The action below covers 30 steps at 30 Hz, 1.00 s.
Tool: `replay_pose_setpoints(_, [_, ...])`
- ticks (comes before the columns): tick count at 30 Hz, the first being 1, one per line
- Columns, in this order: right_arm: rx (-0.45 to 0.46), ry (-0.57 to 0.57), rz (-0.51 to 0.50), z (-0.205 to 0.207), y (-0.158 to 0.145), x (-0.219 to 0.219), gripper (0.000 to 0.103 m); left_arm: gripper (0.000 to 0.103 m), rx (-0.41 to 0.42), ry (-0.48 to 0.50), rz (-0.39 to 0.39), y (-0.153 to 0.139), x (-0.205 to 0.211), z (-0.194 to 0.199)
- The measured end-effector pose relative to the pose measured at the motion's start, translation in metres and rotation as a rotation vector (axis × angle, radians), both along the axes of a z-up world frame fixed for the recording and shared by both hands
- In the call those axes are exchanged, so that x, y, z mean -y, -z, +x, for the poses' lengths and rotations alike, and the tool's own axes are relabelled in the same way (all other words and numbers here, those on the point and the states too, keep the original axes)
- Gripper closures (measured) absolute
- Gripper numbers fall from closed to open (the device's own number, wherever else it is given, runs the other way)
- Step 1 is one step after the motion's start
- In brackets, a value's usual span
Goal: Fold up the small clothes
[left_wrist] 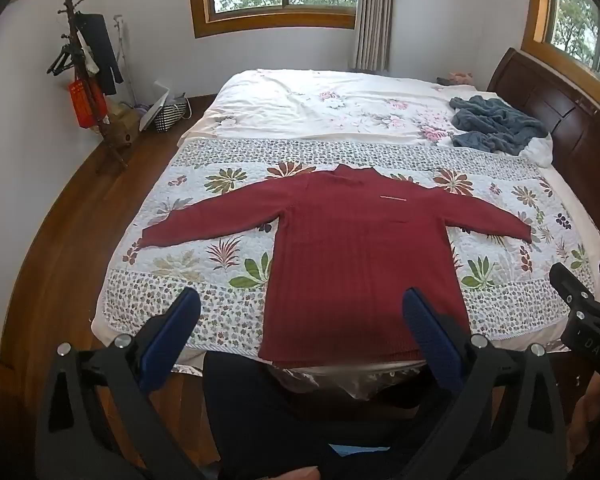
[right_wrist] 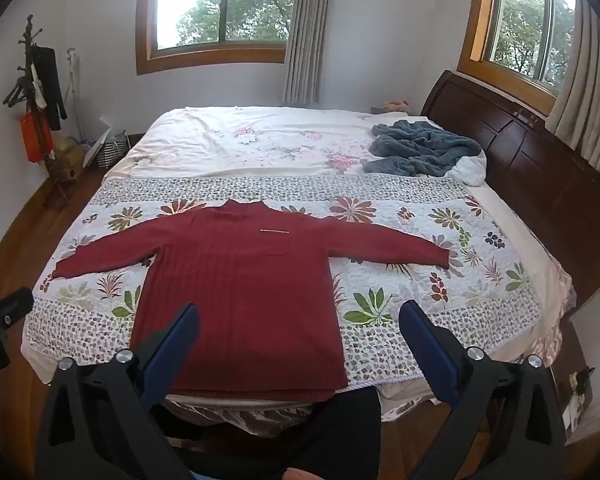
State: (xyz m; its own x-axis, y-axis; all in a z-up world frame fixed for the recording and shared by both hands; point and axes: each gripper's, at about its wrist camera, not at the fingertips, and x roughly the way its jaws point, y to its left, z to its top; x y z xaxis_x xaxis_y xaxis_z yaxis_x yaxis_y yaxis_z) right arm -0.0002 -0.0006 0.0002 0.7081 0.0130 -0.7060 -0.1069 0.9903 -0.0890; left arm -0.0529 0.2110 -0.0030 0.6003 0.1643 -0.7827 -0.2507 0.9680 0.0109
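The red sweater [left_wrist: 360,248] lies flat on the quilt [left_wrist: 204,300] at the near end of the bed [left_wrist: 300,96], front up, both sleeves stretched straight out, hem at the near edge. Nothing is folded yet, so the step in hand looks like the first fold.

The left gripper [left_wrist: 300,320] hangs above the hem with its fingers wide apart and empty; the right gripper [right_wrist: 300,328] does the same, fingers spread, holding nothing.

To do the fold well, each gripper should probably go out to its own sleeve, pinch near the cuff through the knit only, not the quilt beneath, and carry the sleeve across the chest without dragging the body. The knit looks thick and limp, so a shallow pinch may slip. Lifting a little before moving sideways should keep the ribs from bunching.

The left view shows the left cuff [left_wrist: 148,238] clear of the quilt's edge, and the right gripper entering at its right border. The right view shows the right cuff [right_wrist: 440,258] and the quilt beyond it more squarely, plus the blue blanket [right_wrist: 420,148] by the headboard [right_wrist: 520,152], well apart from the sweater.
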Motion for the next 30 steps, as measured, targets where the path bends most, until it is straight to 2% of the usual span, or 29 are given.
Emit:
replay_pose_setpoints(15, [-0.005, -0.001, -0.007, 0.003, -0.004, -0.002, 0.004, 0.003, -0.004, -0.001, 0.002, 0.006, -0.008, 0.005])
replay_pose_setpoints(30, [0.001, 0.002, -0.011, 0.002, 0.0, 0.001, 0.004, 0.003, 0.007, -0.008, 0.007, -0.002, -0.004, -0.003])
